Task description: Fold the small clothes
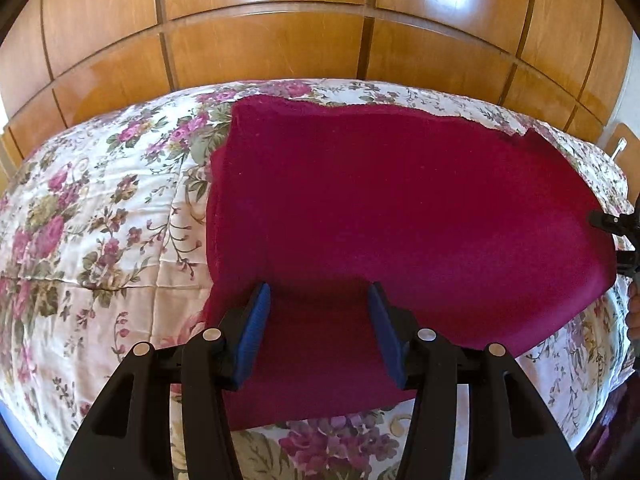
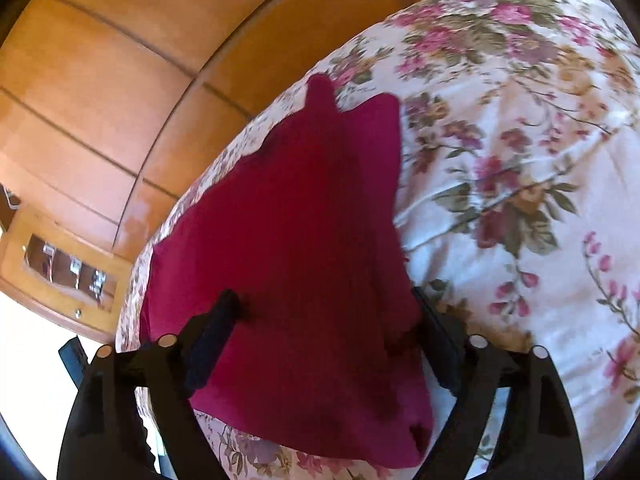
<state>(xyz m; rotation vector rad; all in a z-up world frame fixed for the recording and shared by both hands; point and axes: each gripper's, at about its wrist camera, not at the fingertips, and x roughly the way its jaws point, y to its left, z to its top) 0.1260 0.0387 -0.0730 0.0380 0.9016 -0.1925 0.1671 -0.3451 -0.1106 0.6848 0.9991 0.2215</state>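
A dark red garment (image 1: 400, 208) lies spread flat on a floral bedspread (image 1: 100, 220). My left gripper (image 1: 320, 292) is open, its blue pads (image 1: 256, 320) standing over the garment's near edge with cloth between them. The tip of the right gripper (image 1: 612, 224) shows at the garment's right end in the left wrist view. In the right wrist view the same garment (image 2: 300, 240) runs away from me, and my right gripper (image 2: 324, 312) is open over its near end; the right finger is partly hidden by a raised fold of cloth.
The bed's wooden headboard panels (image 1: 280, 40) rise behind the bedspread. A wooden bedside unit with a mirror-like inset (image 2: 68, 272) stands at the left of the right wrist view. The bedspread (image 2: 520, 160) spreads out on the garment's right.
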